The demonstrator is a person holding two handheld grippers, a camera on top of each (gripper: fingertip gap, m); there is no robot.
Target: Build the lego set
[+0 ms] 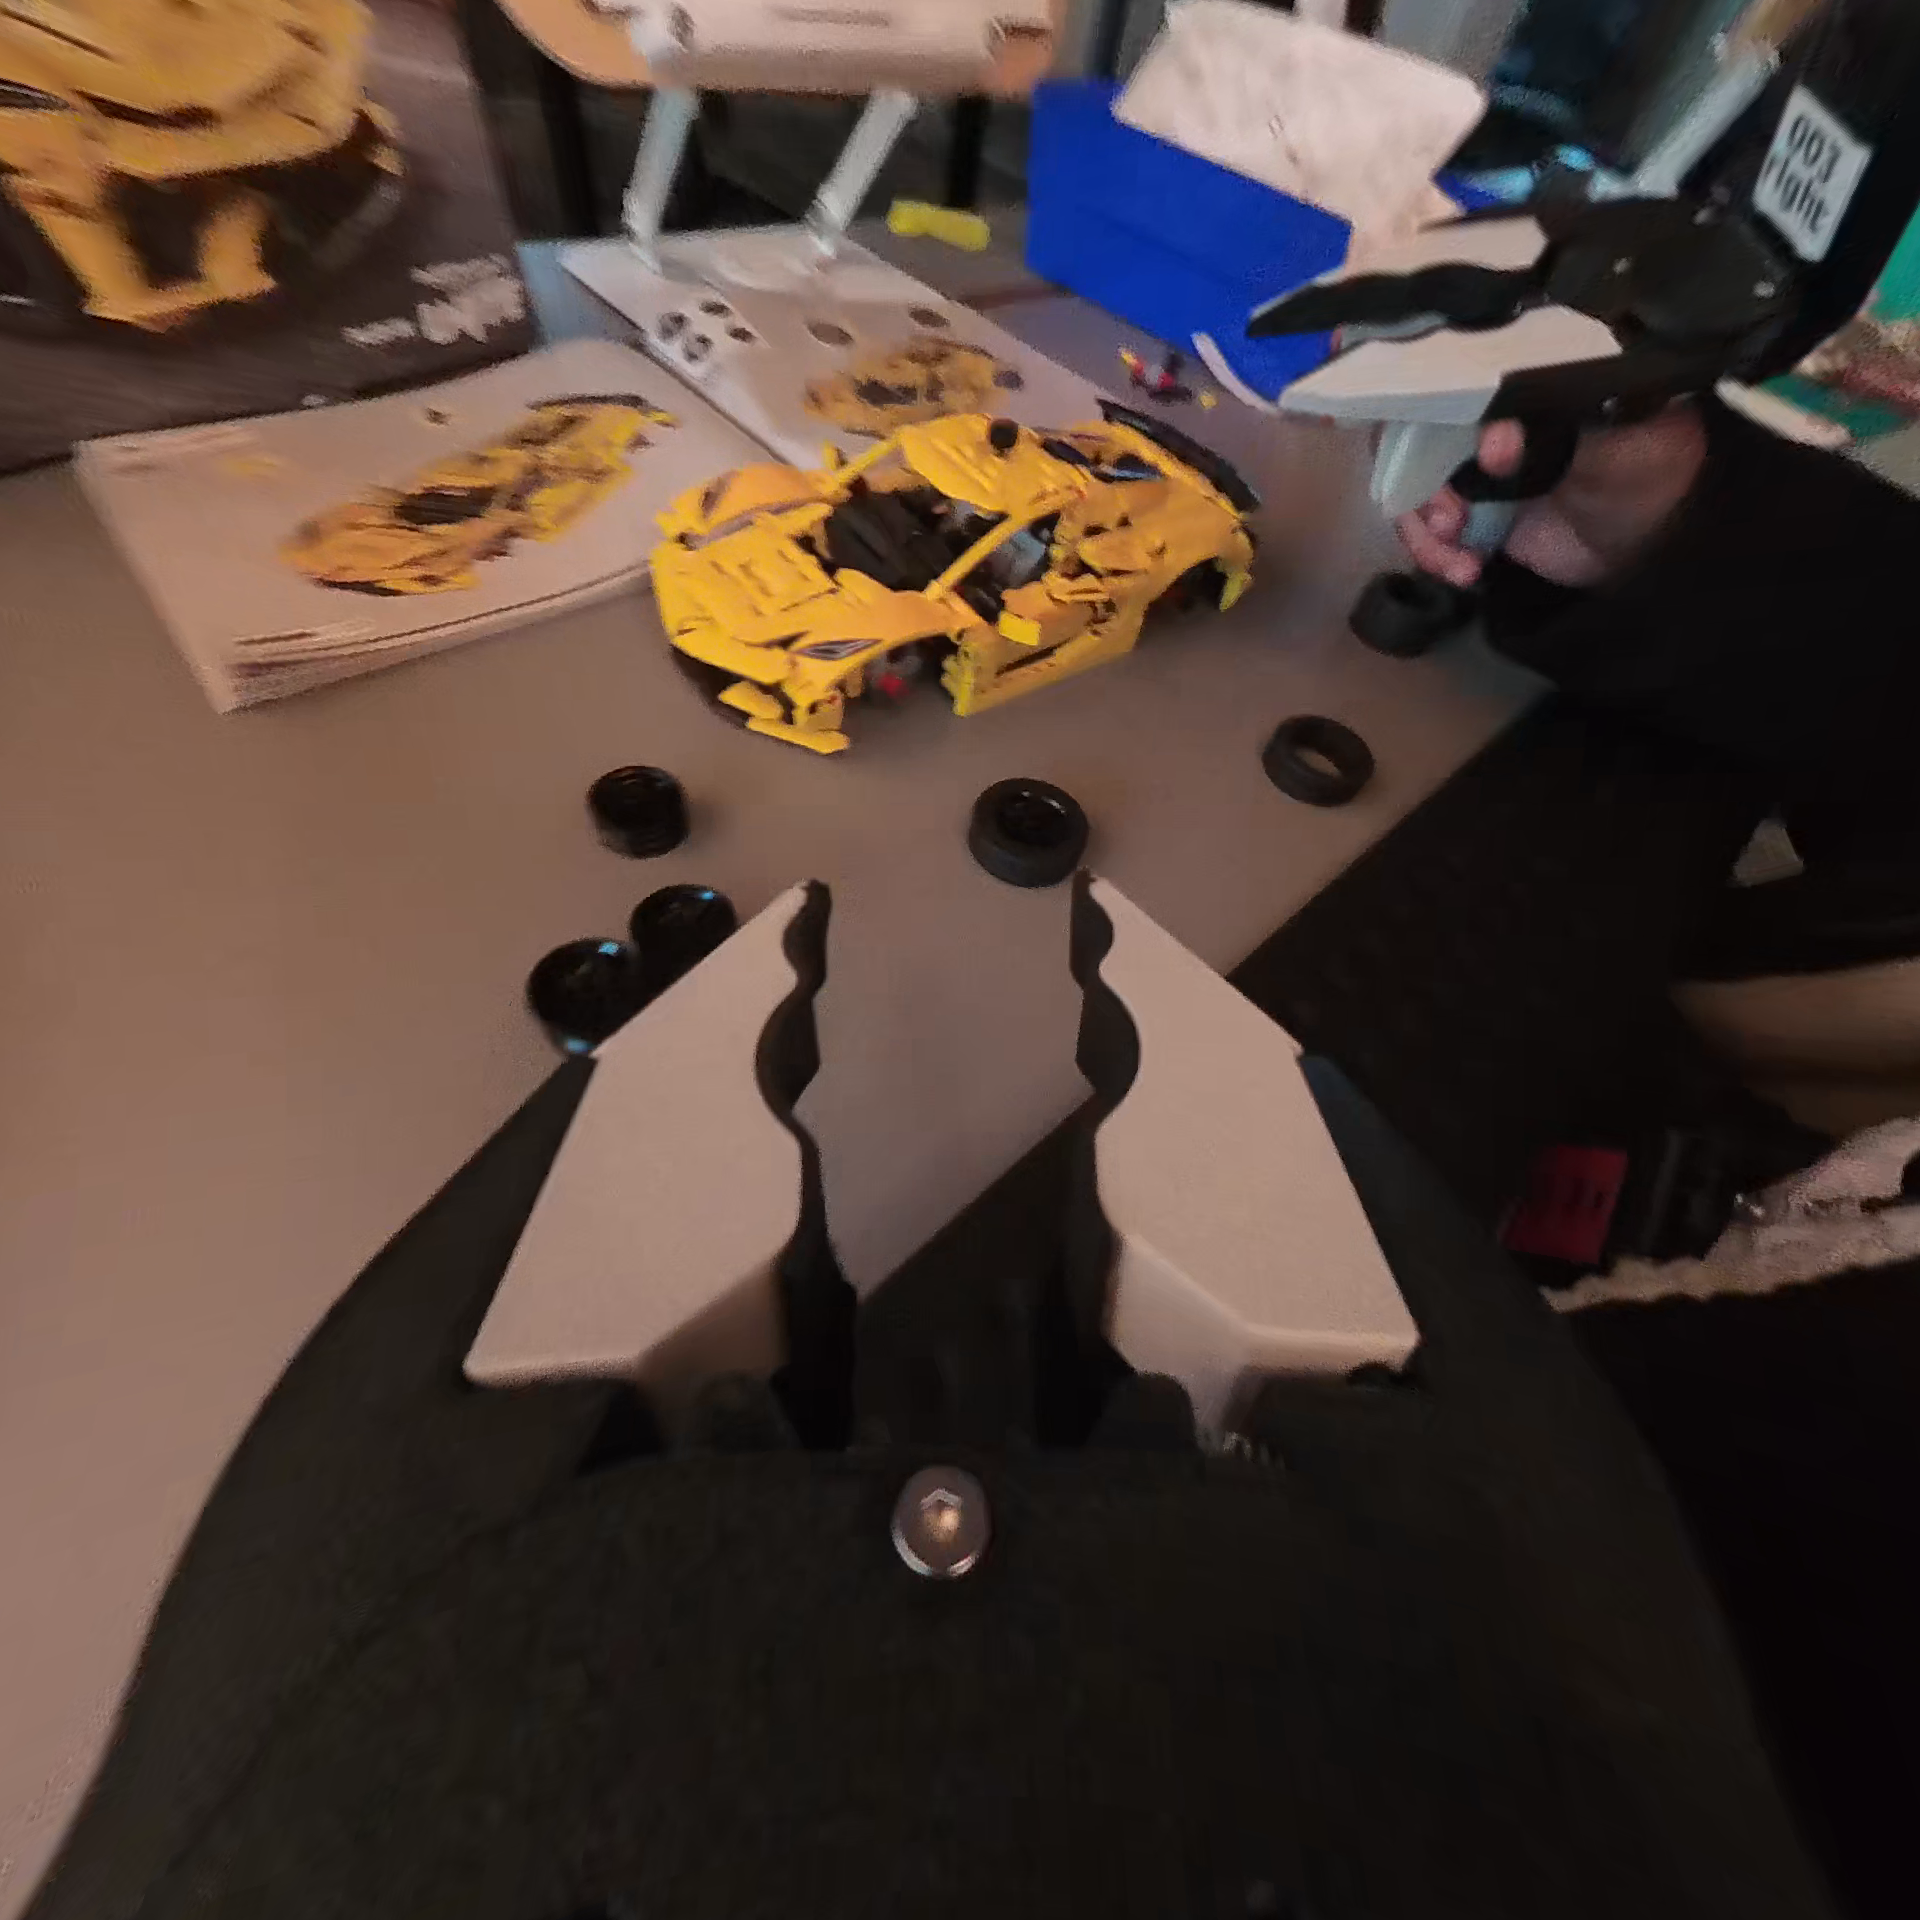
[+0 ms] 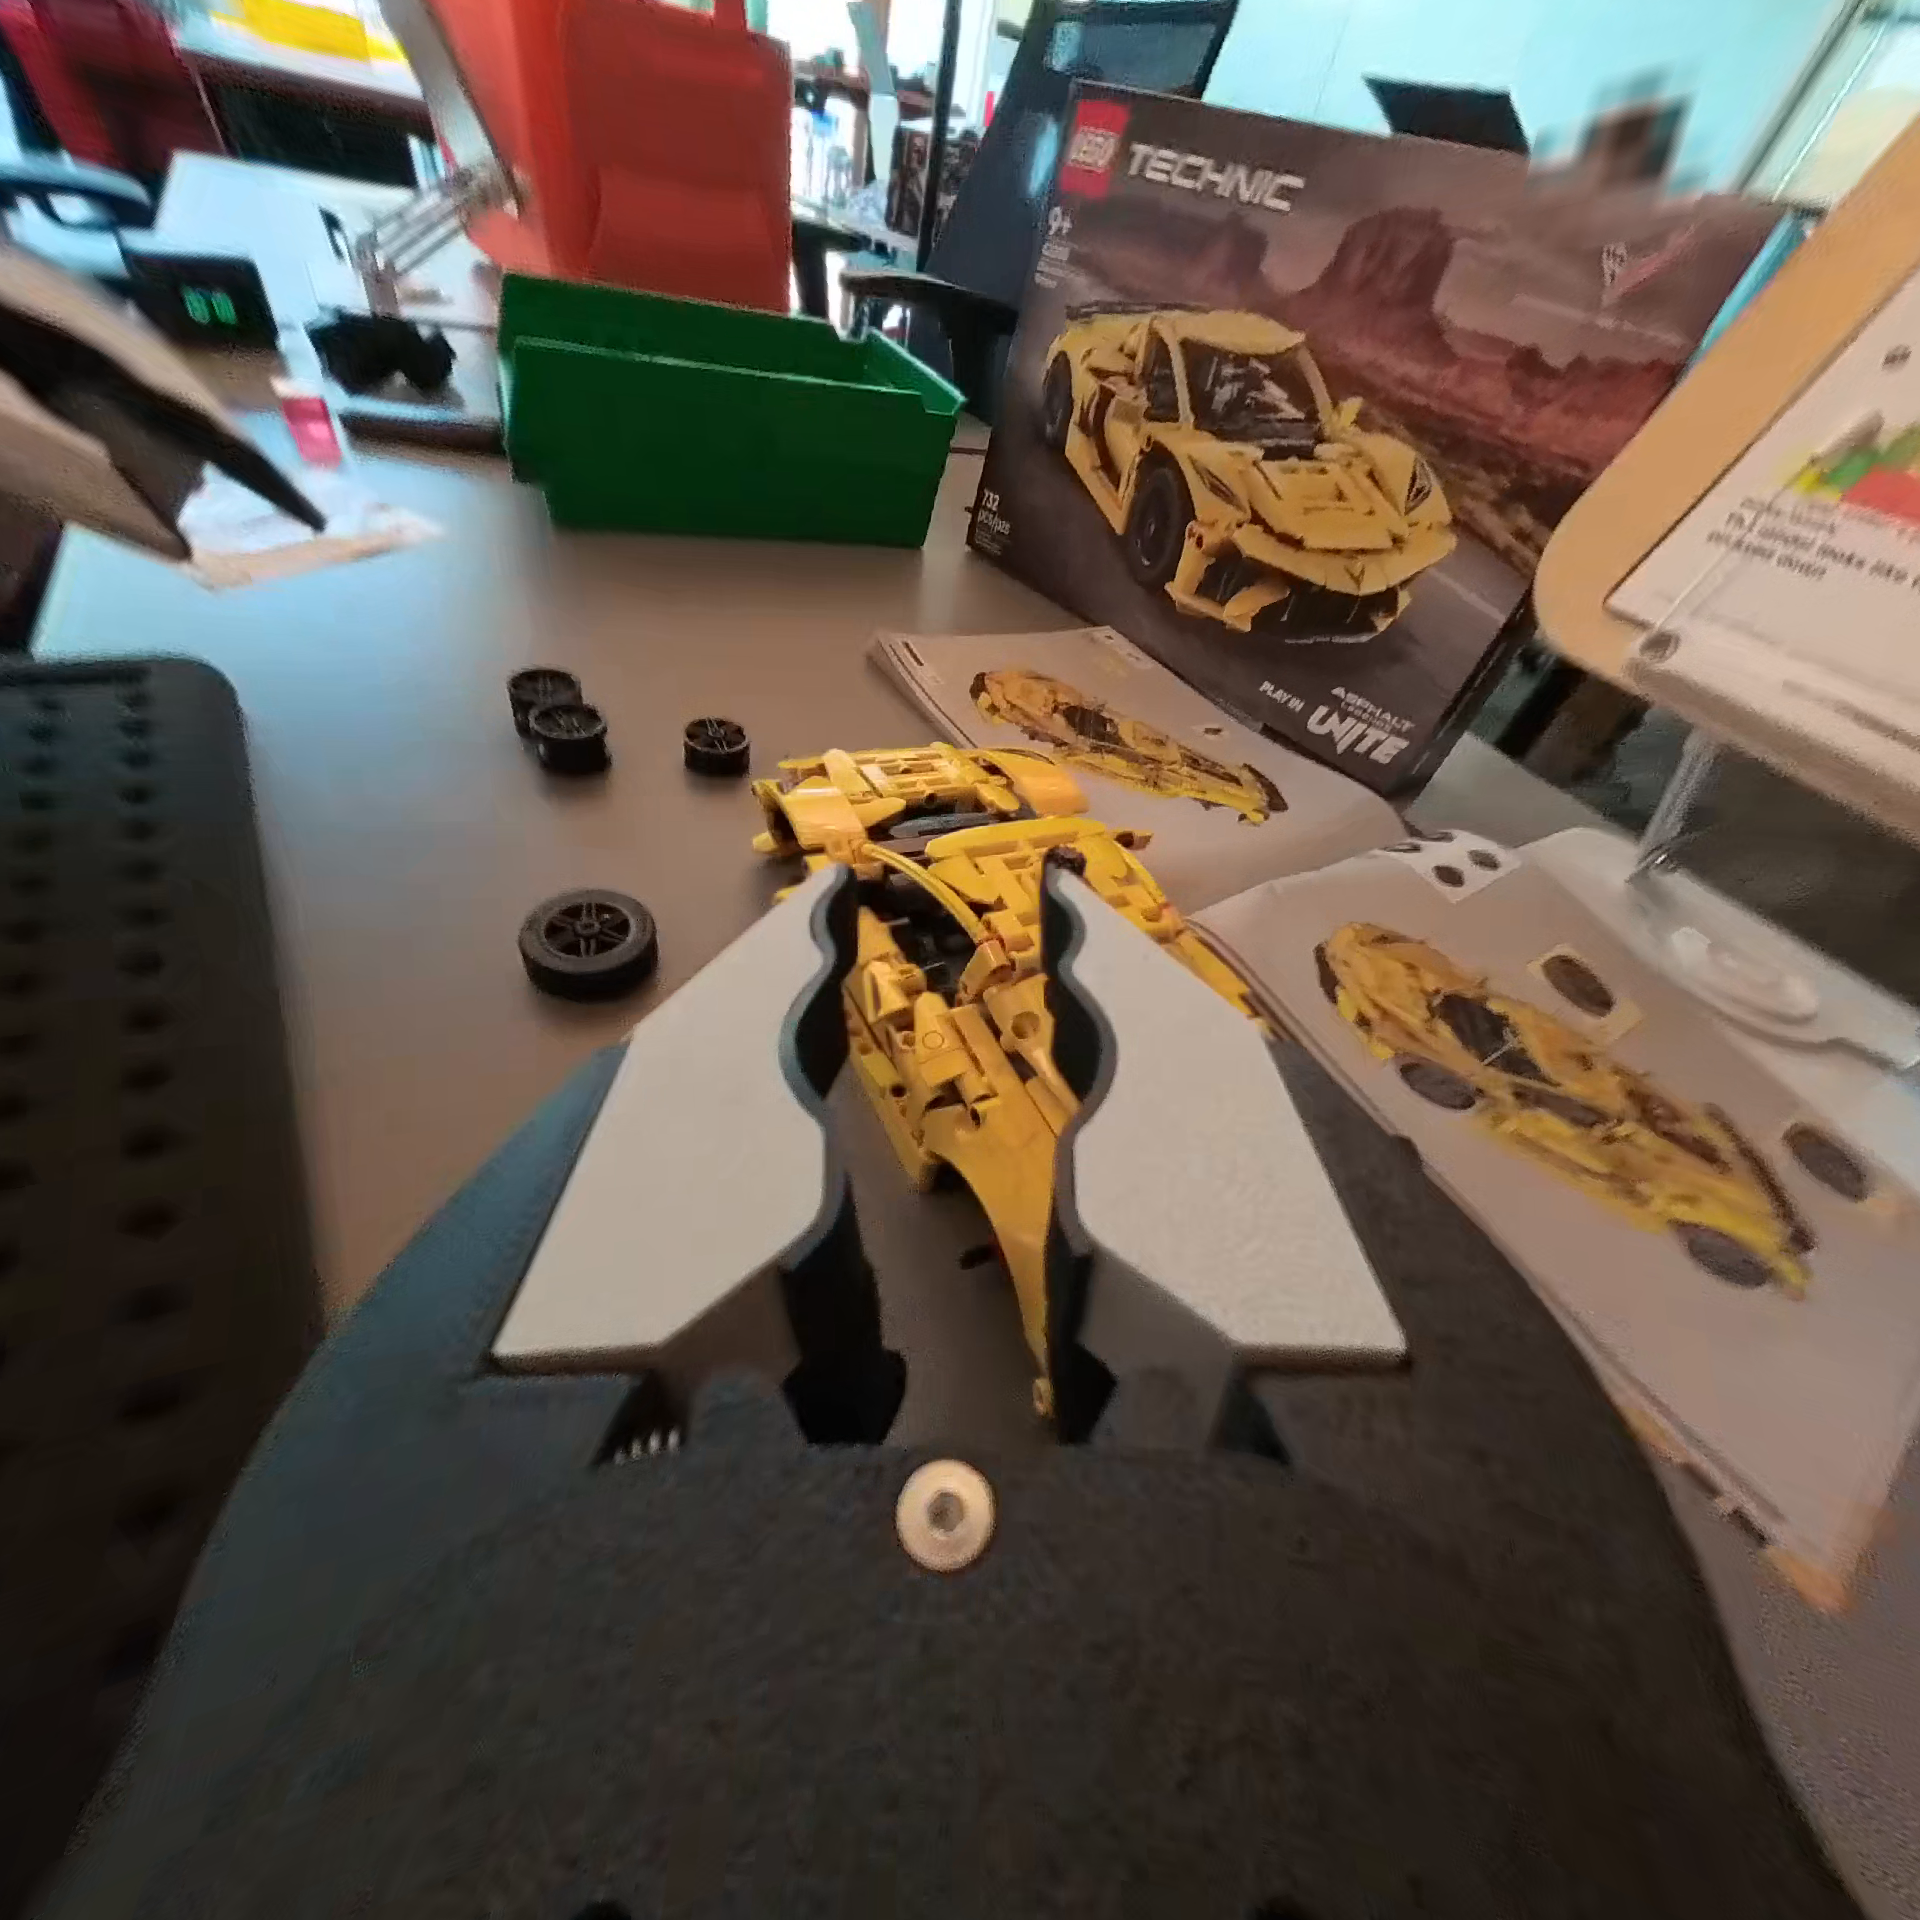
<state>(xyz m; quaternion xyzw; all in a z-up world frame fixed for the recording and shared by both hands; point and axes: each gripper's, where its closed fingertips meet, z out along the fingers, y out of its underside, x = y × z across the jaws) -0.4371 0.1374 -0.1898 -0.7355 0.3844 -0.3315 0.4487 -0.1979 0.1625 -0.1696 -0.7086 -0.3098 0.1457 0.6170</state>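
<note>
1. A grey-brown table (image 1: 312, 831) carries a yellow lego car (image 1: 935, 561).
2. Loose black wheels (image 1: 1029, 831) lie near the car.
3. An open instruction booklet (image 1: 364, 540) lies beside the car.
4. The set's box (image 2: 1299, 436) stands beyond the car, a green bin (image 2: 727, 436) beside it.

Both the left gripper (image 1: 948, 894) and the right gripper (image 2: 948, 881) have a textured black body with one silver screw, pale grey wedge-shaped jaws with wavy black inner edges, and the right carries a white label.

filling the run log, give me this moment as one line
left gripper open, empty | right gripper open over yellow car | wheels loose on table
</note>
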